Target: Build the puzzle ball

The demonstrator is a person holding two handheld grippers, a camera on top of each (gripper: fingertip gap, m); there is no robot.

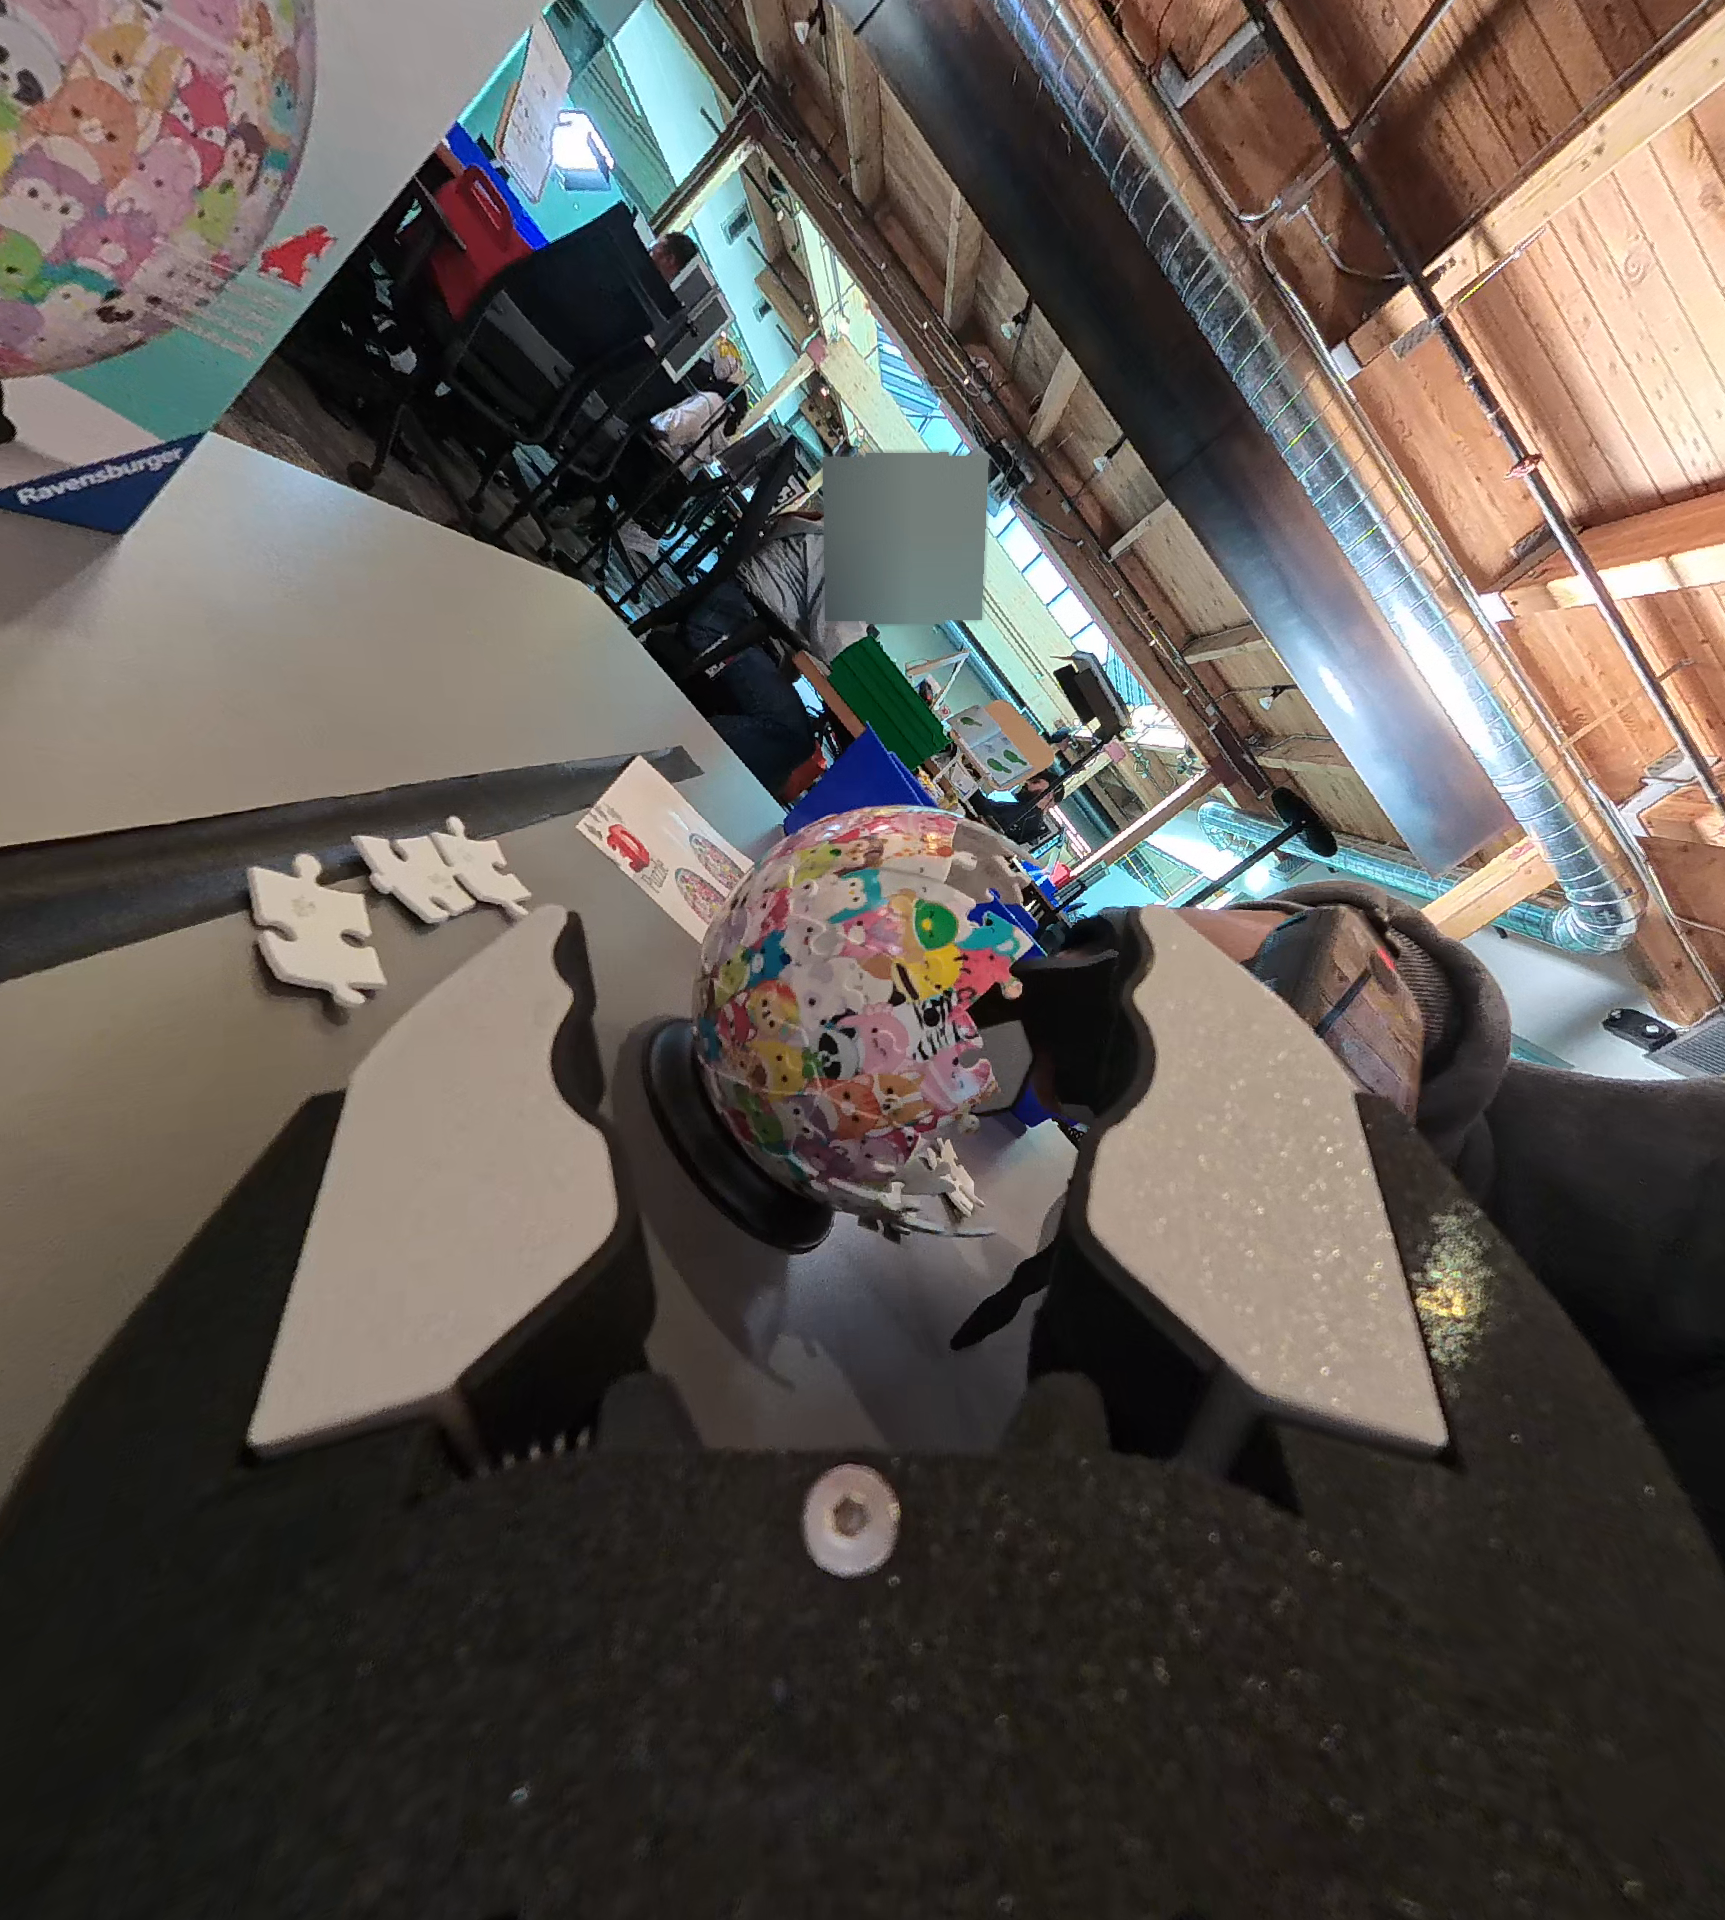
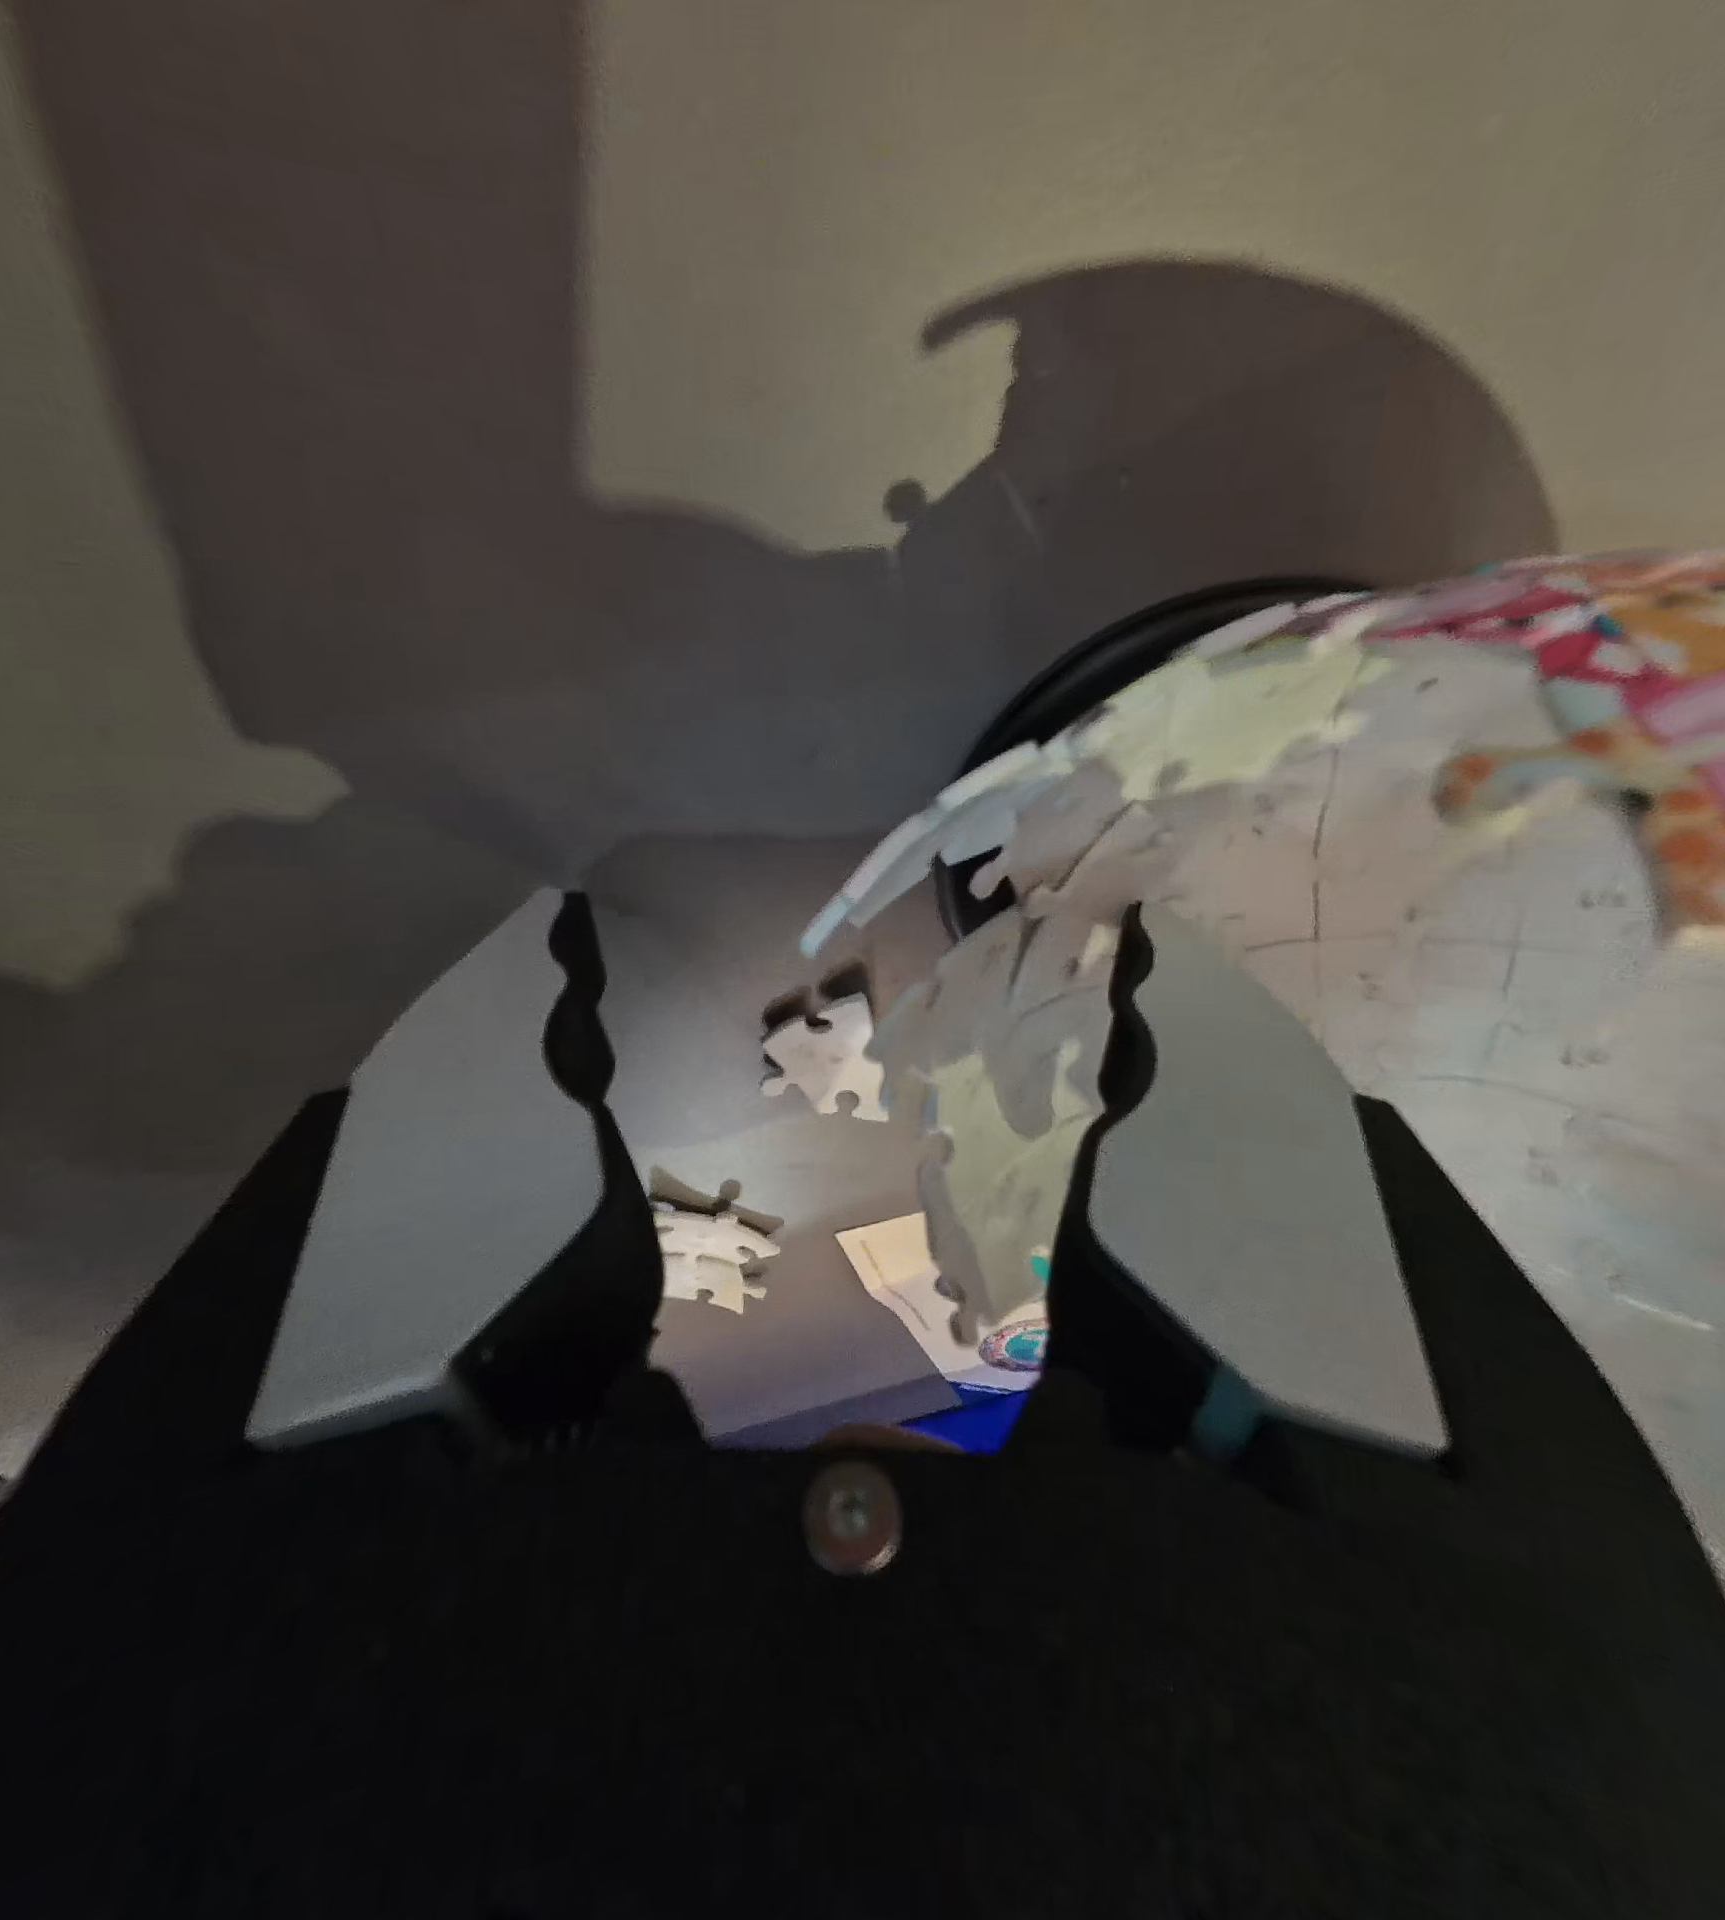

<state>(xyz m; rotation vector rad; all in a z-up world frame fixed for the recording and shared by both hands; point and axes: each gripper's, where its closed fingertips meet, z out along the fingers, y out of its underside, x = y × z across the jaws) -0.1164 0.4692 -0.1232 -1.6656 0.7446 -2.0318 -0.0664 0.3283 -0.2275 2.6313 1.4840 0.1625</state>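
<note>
Puzzle ball (image 1: 842, 1013) on black ring stand (image 1: 723, 1143) mid-bench, tipped so unfinished gap faces right gripper (image 2: 853, 997); jaws apart, one finger inside shell. Left gripper (image 1: 853, 1008) spread wide, empty, framing ball. Glossy curved plastic shell; loose white-backed pieces (image 1: 318, 925) near bench's far edge

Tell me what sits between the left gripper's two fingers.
In the left wrist view, the puzzle ball on its black stand shows in the gap of the open left gripper, farther off, untouched.
</note>
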